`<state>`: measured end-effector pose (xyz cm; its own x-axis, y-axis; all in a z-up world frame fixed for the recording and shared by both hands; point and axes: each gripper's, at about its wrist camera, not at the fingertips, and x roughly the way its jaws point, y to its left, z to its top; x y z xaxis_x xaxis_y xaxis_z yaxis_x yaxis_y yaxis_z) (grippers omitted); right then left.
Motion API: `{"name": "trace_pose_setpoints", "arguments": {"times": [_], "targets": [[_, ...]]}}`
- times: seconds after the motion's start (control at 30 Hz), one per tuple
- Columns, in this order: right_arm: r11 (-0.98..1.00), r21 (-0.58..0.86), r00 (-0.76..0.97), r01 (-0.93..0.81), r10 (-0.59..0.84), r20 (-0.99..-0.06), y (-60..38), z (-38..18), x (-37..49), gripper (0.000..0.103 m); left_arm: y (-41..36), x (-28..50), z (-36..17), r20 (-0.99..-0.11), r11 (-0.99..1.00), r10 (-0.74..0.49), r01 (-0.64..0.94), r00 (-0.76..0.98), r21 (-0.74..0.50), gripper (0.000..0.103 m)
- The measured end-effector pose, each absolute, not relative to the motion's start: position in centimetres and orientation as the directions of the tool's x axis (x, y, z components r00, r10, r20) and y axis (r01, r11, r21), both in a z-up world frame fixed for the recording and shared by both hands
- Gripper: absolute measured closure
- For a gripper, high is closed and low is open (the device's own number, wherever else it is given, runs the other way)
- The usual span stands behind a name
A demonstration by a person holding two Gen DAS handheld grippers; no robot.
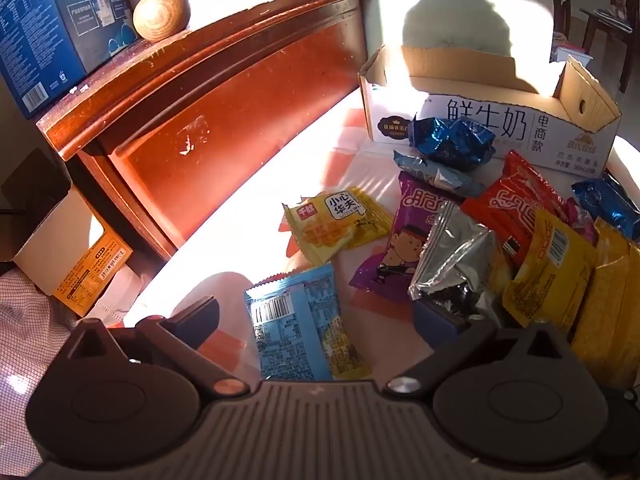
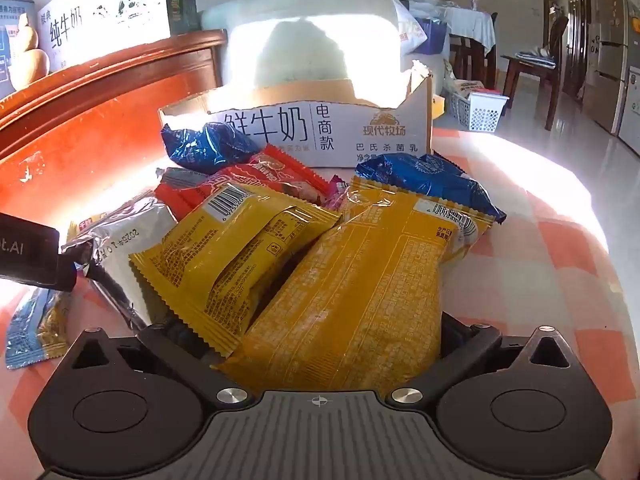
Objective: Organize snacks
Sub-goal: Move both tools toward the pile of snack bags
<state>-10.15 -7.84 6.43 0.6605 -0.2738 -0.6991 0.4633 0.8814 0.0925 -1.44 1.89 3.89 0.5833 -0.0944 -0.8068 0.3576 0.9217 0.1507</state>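
The left tongs (image 1: 316, 320) stand wide apart over a light blue packet (image 1: 304, 328) lying flat on the checked cloth; their right finger (image 1: 436, 320) touches the low edge of a silver packet (image 1: 456, 256), but nothing is clamped between them. The right tongs (image 2: 316, 332) are also spread wide, and a large yellow packet (image 2: 360, 292) lies between their fingers, hiding both tips, so whether it is pinched cannot be told. A smaller yellow packet (image 2: 232, 256) leans just left of it. Farther out, the snack pile holds a red packet (image 1: 504, 204), a purple packet (image 1: 404, 240) half buried under the silver one, and crumpled blue foil packets (image 1: 452, 144) touching the front wall of the open milk carton box (image 1: 560, 128), whose inside is lost in glare. A lone yellow wafer packet (image 1: 336, 220) lies apart to the left. Beyond stands a red wooden headboard (image 1: 224, 100), with a wooden gourd (image 1: 160, 12) cut off at the top.
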Motion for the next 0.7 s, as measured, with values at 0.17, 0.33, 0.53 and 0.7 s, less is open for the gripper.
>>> {"name": "trace_pose_setpoints", "arguments": {"times": [0.17, 0.33, 0.53, 0.7], "targets": [[0.905, 0.108, 0.531, 0.411, -0.142, -0.835, -8.3, 7.6, -9.7, 0.0, 1.8, -1.9, 4.3, -0.799, 0.913, -0.09, 0.369, 0.595, 0.173, 0.001], [0.875, 0.168, 0.495, 0.454, -0.09, -0.864, -8.5, 8.5, -11.6, 0.0, 1.6, -2.5, 4.6, -0.798, 0.91, -0.099, 0.378, 0.595, 0.17, 0.001], [0.867, 0.172, 0.531, 0.468, -0.12, -0.839, -8.6, 11.6, -13.7, 0.0, 1.4, -3.1, 5.1, -0.788, 0.905, -0.107, 0.388, 0.606, 0.175, 0.001], [0.871, 0.083, 0.547, 0.484, -0.227, -0.806, -9.1, 13.0, -14.0, 0.0, 1.3, -3.7, 5.3, -0.784, 0.9, -0.106, 0.395, 0.611, 0.186, 0.001]]}}
